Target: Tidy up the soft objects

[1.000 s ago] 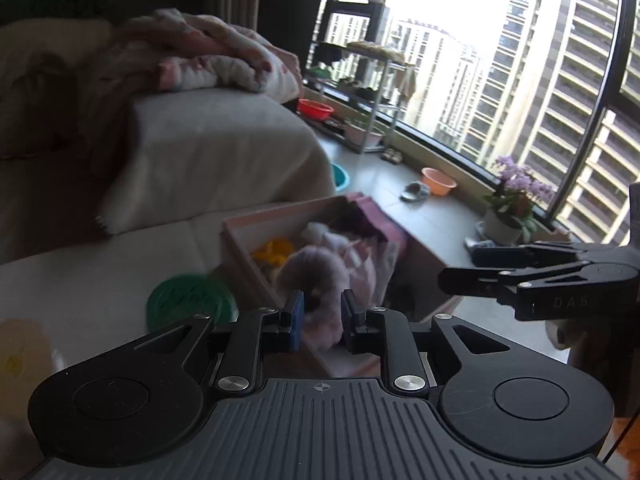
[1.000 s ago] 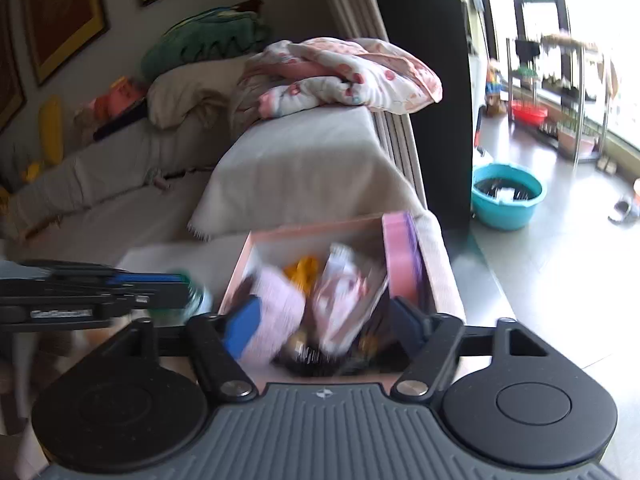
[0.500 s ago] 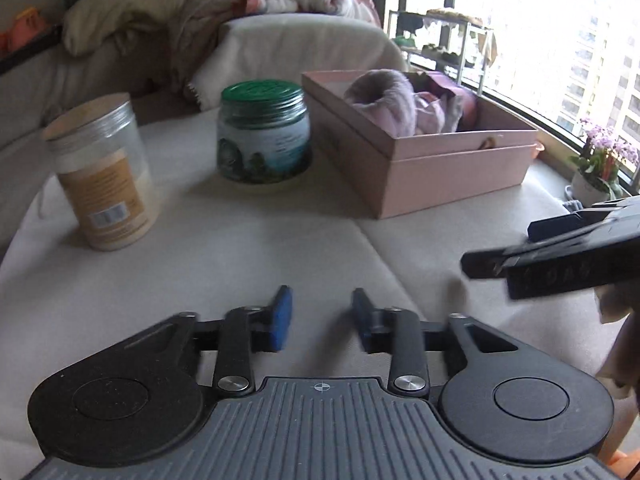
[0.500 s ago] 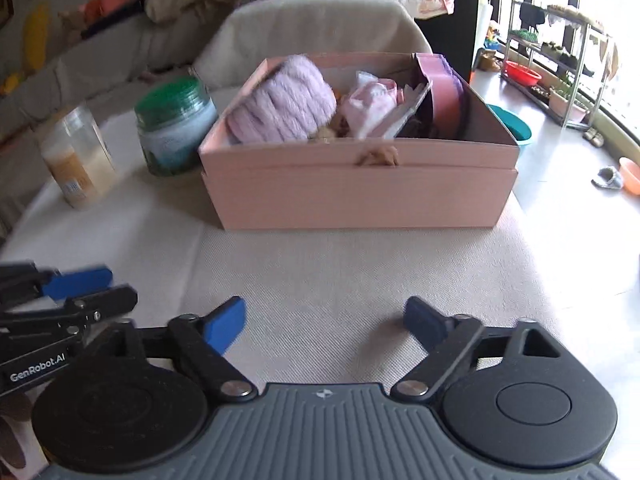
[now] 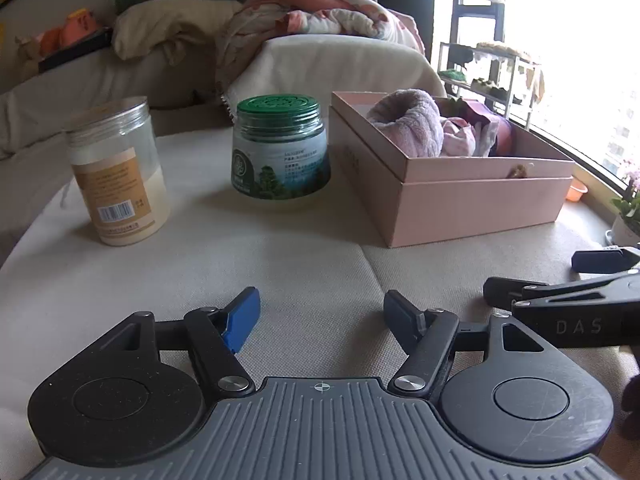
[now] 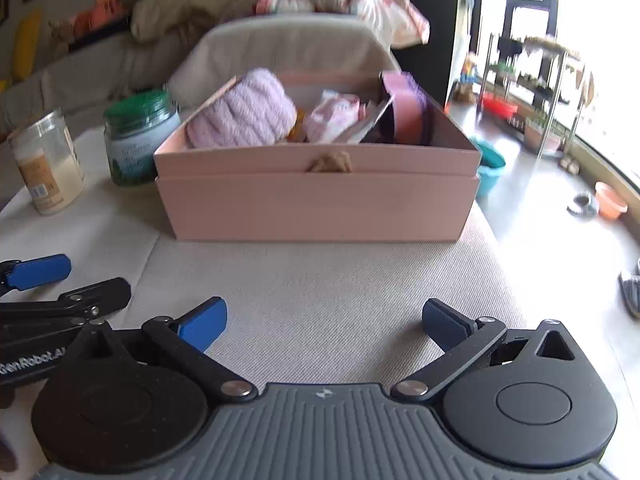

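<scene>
A pink cardboard box stands on the cloth-covered table. It holds a fuzzy lilac soft item, a pale pink soft item and a pink-purple packet. The box also shows in the left wrist view with the lilac item inside. My left gripper is open and empty above the table, well short of the box. My right gripper is open and empty in front of the box. Each gripper shows at the edge of the other's view.
A green-lidded jar and a clear jar with a tan label stand left of the box. A sofa with piled blankets is behind. The table edge drops to the floor on the right.
Both grippers have pulled back from over the box to low above the table in front of it. The left gripper's jaws have opened wider.
</scene>
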The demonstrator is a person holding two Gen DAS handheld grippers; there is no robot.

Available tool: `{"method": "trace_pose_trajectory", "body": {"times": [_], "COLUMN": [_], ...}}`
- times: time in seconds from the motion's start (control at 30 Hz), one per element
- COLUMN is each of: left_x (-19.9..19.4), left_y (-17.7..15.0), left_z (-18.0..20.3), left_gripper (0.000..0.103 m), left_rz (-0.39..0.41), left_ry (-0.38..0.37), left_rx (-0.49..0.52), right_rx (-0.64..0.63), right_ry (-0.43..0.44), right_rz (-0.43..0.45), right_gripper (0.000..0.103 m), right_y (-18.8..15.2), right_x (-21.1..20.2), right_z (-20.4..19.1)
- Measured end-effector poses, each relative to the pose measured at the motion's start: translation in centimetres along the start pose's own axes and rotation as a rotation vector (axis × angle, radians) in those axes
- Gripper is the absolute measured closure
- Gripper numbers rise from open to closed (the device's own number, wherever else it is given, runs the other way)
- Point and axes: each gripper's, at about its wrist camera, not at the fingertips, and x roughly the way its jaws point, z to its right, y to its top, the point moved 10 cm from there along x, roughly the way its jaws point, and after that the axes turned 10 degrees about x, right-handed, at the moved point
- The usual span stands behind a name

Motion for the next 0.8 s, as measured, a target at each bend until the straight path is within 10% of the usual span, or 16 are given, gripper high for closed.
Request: {"method": "trace_pose_trajectory", "body": {"times": [0.8], "left_x": [0.16], "left_y": [0.05], "left_z": [0.12], "left_gripper": [0.029], "left_rz": [-0.004], "left_ry": [0.017], "left_rx": [-0.001], "right_rx": [0.002], "right_ry": [0.004], "right_rz": [0.012], "right_gripper": [0.000], "right_y": [0.19], "right_x": [0.03], "right_z": [-0.07]}}
